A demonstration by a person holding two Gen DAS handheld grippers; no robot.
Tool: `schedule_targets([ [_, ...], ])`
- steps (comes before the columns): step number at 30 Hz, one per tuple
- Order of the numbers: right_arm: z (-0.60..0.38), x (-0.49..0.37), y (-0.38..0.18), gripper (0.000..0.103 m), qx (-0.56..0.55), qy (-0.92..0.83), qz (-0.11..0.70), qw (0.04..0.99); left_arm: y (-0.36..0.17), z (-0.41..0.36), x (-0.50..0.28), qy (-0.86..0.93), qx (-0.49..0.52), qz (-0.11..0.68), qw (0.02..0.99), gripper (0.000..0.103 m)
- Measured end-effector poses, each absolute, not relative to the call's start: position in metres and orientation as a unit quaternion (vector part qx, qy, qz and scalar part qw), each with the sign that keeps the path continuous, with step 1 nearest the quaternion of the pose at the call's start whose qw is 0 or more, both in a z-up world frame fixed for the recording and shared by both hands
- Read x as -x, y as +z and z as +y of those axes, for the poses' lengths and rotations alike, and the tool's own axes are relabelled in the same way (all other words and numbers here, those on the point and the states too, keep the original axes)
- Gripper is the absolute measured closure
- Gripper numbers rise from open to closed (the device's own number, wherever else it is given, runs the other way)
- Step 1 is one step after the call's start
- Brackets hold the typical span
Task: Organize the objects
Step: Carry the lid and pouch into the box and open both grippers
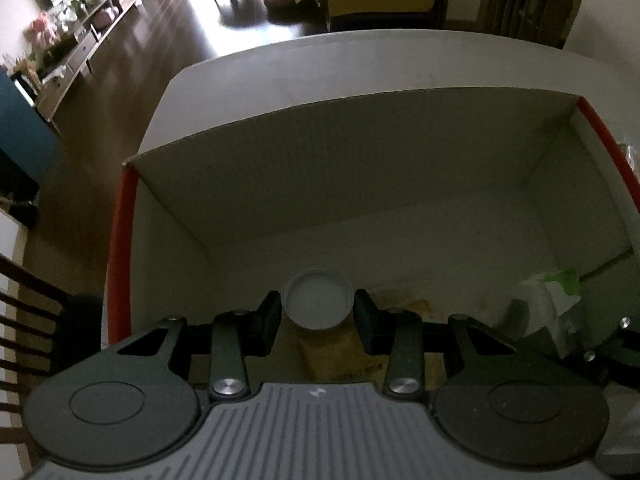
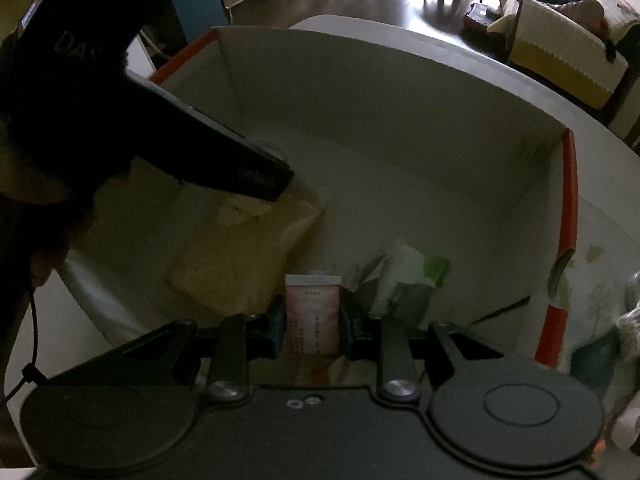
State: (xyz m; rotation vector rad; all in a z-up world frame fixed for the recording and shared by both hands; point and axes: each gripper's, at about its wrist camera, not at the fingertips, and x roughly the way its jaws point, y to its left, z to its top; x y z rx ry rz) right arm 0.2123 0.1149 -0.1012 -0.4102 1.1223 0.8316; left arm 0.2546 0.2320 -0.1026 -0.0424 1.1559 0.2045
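Between claw fingers, white round cap (image 1: 317,306)

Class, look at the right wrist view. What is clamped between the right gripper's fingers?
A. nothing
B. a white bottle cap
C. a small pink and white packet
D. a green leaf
C: the right gripper is shut on a small pink and white packet, held over the cardboard box.

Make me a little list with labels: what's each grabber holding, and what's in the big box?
left gripper: shut on the cap of a yellow pouch, inside the box
right gripper: shut on a small pink packet, above the box
box: white cardboard, red edges, open top
already in box: a white and green wrapper
under box: white table
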Motion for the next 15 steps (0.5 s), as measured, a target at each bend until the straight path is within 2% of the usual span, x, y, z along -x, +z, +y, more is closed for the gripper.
schedule_targets([
  [6,0.111,-0.211,-0.097,0.072,0.18,0.382,0.514,0.746,-0.102,0.232,-0.25,0.104,0.026,0.546,0.831,0.064],
  [9,0.106,-0.206,-0.093,0.068,0.176,0.386,0.511,0.748,-0.099,0.231,-0.248,0.114,0.03,0.543,0.831,0.056],
  [13,0.097,-0.205,-0.084,0.061,0.168,0.391,0.503,0.752,-0.094,0.227,-0.245,0.115,0.031,0.534,0.837,0.055],
  [15,0.099,-0.209,-0.081,0.059,0.165,0.391,0.498,0.756,-0.09,0.224,-0.239,0.116,0.035,0.525,0.842,0.051],
])
